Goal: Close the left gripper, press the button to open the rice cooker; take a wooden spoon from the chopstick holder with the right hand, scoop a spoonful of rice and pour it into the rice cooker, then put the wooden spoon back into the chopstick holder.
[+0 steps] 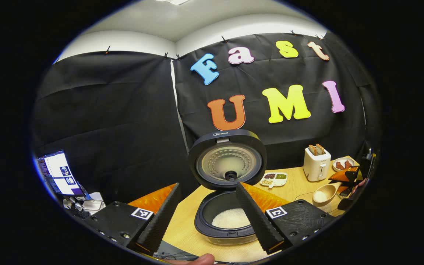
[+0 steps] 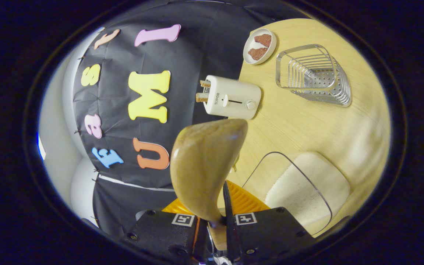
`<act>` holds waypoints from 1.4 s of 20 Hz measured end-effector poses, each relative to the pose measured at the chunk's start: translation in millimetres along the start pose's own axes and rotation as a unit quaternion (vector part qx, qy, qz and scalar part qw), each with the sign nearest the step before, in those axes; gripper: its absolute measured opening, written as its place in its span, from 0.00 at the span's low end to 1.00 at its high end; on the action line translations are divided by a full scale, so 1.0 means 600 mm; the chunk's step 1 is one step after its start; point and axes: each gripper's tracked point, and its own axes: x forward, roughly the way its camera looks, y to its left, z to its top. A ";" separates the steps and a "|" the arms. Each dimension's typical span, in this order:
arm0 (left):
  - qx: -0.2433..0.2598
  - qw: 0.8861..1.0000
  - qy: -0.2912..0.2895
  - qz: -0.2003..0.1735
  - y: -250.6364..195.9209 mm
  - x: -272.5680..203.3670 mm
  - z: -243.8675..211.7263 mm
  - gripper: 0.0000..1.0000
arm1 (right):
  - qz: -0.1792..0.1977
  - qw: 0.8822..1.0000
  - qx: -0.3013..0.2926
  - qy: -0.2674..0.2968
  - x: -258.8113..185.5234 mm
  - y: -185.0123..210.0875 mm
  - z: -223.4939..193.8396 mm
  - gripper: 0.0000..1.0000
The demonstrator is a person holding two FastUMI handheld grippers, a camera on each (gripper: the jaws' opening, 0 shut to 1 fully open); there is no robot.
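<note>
Left gripper view: black round rice cooker [image 1: 226,217] sits lid-up on the pale wooden desk [image 1: 296,182], white rice already in the pot, and your left hand-held gripper [image 1: 210,241] hangs in front of it with fingers spread apart, holding nothing. Off to the right the right hand-held gripper [image 1: 348,180] carries the light wooden spoon [image 1: 324,193], bowl loaded with rice and well apart from the cooker. Right gripper view: right hand-held gripper [image 2: 217,224] is clamped on the spoon handle, the spoon bowl [image 2: 204,165] seen from its back above the clear plastic rice container [image 2: 300,187]; wire chopstick holder [image 2: 313,75] stands empty beyond, near the white toaster [image 2: 230,97]. Step in hand looks like the carry. Keep the bowl level, travel slow, stop over the pot centre, then roll your wrist to tip. Keep the left gripper clear of the path.
</note>
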 end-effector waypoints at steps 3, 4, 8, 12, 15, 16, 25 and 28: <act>-0.002 1.000 0.003 0.004 0.009 -0.002 -0.004 0.96 | -0.001 1.000 -0.007 0.006 -0.008 0.035 -0.015 0.27; -0.004 1.000 0.004 0.006 0.013 -0.004 -0.006 0.96 | 0.001 1.000 -0.008 0.012 -0.007 0.054 -0.023 0.27; -0.018 1.000 0.010 0.017 0.036 -0.010 -0.013 0.96 | 0.017 0.999 -0.038 0.026 -0.009 0.137 -0.068 0.27; -0.027 0.999 0.011 0.037 0.068 -0.014 -0.023 0.95 | 0.025 0.997 -0.052 0.042 0.019 0.203 -0.139 0.27; -0.036 0.998 0.016 0.049 0.089 -0.015 -0.030 0.96 | 0.035 0.996 -0.056 0.062 0.051 0.235 -0.200 0.27; -0.036 0.998 0.016 0.054 0.095 -0.016 -0.033 0.95 | 0.036 0.995 -0.060 0.067 0.063 0.241 -0.221 0.27; -0.039 0.995 0.032 0.081 0.121 -0.022 -0.053 0.95 | -0.007 0.986 -0.130 0.100 0.143 0.155 -0.377 0.27; -0.038 0.995 0.034 0.087 0.149 -0.036 -0.067 0.95 | -0.021 0.976 -0.192 0.102 0.165 0.125 -0.408 0.27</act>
